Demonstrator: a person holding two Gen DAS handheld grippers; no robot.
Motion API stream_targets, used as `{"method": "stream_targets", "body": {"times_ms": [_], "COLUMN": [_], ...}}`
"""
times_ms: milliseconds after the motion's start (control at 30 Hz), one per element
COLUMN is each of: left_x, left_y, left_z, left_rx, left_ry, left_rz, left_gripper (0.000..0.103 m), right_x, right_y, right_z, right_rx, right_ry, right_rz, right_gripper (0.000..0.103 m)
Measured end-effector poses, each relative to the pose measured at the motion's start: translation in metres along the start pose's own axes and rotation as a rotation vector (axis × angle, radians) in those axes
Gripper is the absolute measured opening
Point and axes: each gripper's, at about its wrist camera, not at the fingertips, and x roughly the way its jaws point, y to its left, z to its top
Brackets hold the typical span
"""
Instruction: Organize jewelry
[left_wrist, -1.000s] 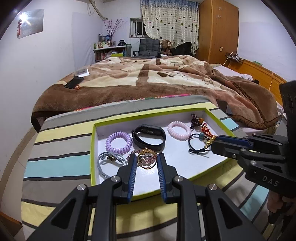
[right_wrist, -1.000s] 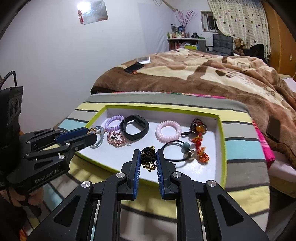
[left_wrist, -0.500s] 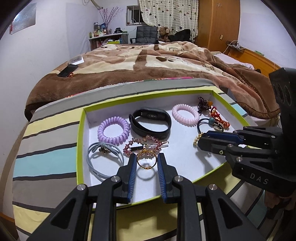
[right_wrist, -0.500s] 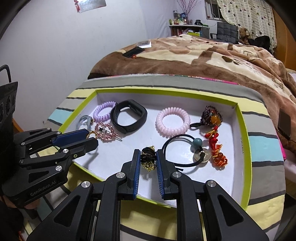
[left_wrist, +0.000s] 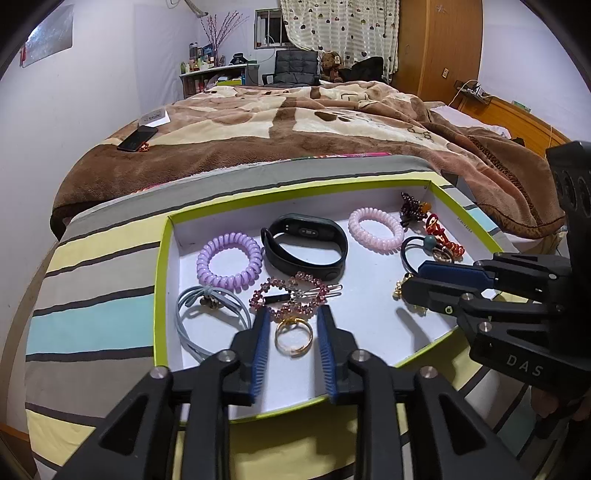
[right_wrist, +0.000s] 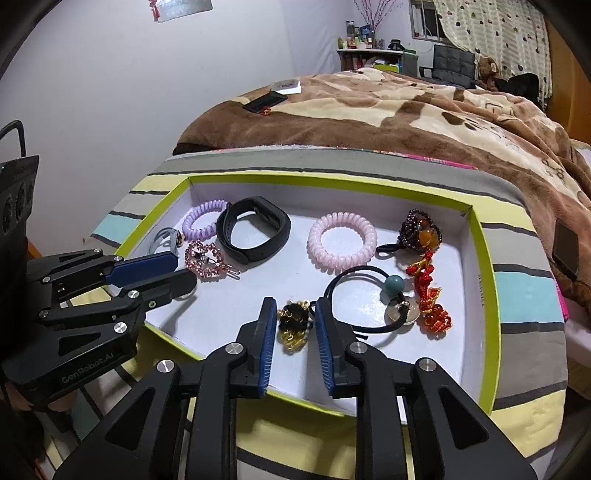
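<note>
Two grippers are releasing small pieces onto the white floor of a green-rimmed tray (left_wrist: 159, 280), which is resting on a striped cloth (left_wrist: 92, 317). Left gripper (left_wrist: 292, 321): its jaws have just been opening and are standing apart, with a gold ring (left_wrist: 293, 334) lying flat between the blue pads, clear of both. Right gripper (right_wrist: 294, 314): its jaws have likewise just been opening and are standing apart around a black-and-gold charm (right_wrist: 293, 325), which is lying on the tray floor near the front rim; whether a pad is brushing it cannot be told.

Neighbours are crowding both pieces. A pink beaded hair clip (left_wrist: 295, 297) is lying just beyond the ring, and a black hair tie (right_wrist: 364, 299) with a teal bead is lying just beside the right gripper's outer finger.

To finish the step well, each gripper probably should be widening until both pads are visibly clear, then lifting straight back along its own line. Sideways drift would likely drag the clip or snag the hair tie's loop. Withdrawing one gripper at a time may be reducing the risk of the two tools colliding over the tray.
</note>
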Motion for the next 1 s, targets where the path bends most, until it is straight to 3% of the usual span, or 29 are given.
{"method": "stream_targets", "body": {"times_ms": [467, 1000], "left_x": [-0.047, -0.123], "left_y": [-0.004, -0.029], "left_z": [-0.011, -0.070], "left_rx": [-0.027, -0.078], "left_ry": [-0.075, -0.173], "left_rz": [0.022, 0.063], "left_gripper": [0.032, 0.032], "right_x": [-0.053, -0.136], "right_y": [0.007, 0.032], "right_z": [-0.016, -0.087], "right_rx": [0.019, 0.019], "right_ry": [-0.094, -0.204], "right_rz": [-0.010, -0.040], "right_gripper": [0.029, 0.030]}}
